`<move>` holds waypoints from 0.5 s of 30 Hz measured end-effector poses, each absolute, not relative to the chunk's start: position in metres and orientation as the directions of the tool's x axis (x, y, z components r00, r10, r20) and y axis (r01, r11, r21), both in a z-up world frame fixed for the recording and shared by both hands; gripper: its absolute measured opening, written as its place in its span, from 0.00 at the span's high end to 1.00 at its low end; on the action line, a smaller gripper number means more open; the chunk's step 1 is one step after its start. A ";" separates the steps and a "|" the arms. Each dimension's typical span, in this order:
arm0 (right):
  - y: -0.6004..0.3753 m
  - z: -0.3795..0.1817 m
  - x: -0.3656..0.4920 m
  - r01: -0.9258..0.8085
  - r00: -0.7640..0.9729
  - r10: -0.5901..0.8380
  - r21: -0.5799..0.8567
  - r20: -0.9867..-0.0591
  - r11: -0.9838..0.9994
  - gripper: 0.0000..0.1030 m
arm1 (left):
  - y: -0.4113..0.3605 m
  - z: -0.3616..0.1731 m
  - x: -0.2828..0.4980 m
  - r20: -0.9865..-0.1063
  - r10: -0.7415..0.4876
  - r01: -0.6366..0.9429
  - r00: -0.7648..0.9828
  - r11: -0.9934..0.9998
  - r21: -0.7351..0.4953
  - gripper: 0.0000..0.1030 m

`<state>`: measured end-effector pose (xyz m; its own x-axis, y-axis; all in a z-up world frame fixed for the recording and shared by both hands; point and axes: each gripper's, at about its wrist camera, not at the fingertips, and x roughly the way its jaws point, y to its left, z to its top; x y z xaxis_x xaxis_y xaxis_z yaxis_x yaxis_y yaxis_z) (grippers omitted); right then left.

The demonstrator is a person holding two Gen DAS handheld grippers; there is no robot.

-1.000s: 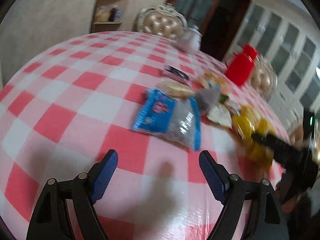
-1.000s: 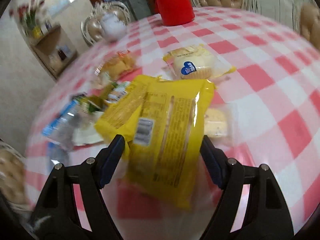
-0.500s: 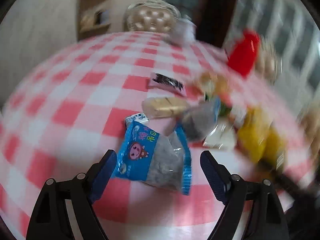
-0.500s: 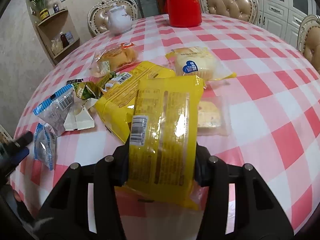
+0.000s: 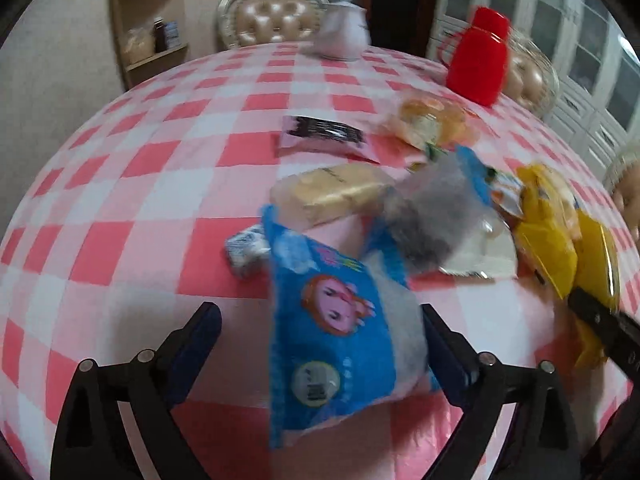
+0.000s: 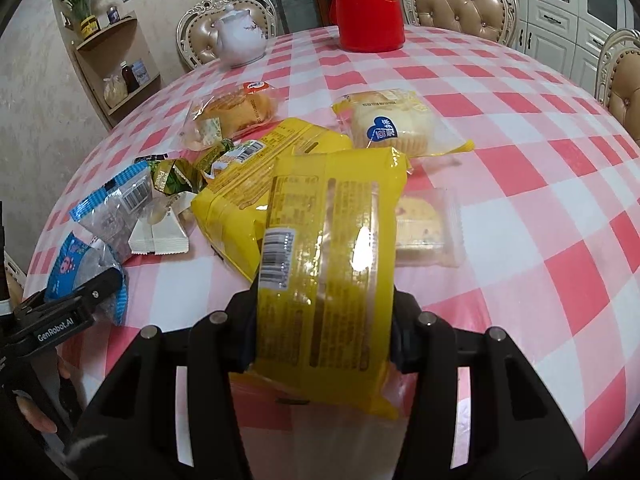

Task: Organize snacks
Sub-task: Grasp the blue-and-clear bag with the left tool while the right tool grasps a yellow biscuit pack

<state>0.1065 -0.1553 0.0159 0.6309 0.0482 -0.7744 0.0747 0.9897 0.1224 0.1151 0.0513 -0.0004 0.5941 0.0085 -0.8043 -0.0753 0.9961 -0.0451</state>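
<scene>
My right gripper is shut on a yellow snack packet and holds it above the table's near edge. A second yellow packet lies just behind it. My left gripper is open, its jaws on either side of a blue packet with a cartoon face, which lies between the fingers; the same packet shows at the left in the right wrist view. A second blue and clear packet lies behind it. The right gripper and its yellow packet show at the right edge of the left wrist view.
Wrapped breads, a cake with a blue heart label, a clear-wrapped cake slice, green and white small packets and a black sachet lie on the red checked tablecloth. A red flask and a white teapot stand at the back.
My left gripper has moved forward so the blue cartoon packet now lies between its open fingers. My right gripper closed on the yellow packet and has kept hold of it.
</scene>
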 end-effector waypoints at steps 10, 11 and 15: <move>-0.156 0.016 0.105 0.073 0.636 0.049 0.124 -0.770 0.990 0.49 | 0.053 0.009 0.100 -0.766 -0.012 -0.070 0.643 0.995 -0.074 0.46; -0.156 0.017 0.104 0.076 0.640 0.047 0.124 -0.767 0.989 0.49 | 0.054 0.010 0.096 -0.760 -0.005 -0.076 0.650 0.995 -0.071 0.46; -0.160 0.020 0.098 0.082 0.651 0.064 0.155 -0.756 0.985 0.50 | 0.055 0.017 0.085 -0.729 0.036 -0.103 0.683 0.994 -0.047 0.52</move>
<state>0.0978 -0.1598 0.0195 0.6512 0.0642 -0.7562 0.0825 0.9845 0.1546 0.0846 0.0548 0.0169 0.6833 0.0362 -0.7292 -0.1029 0.9936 -0.0470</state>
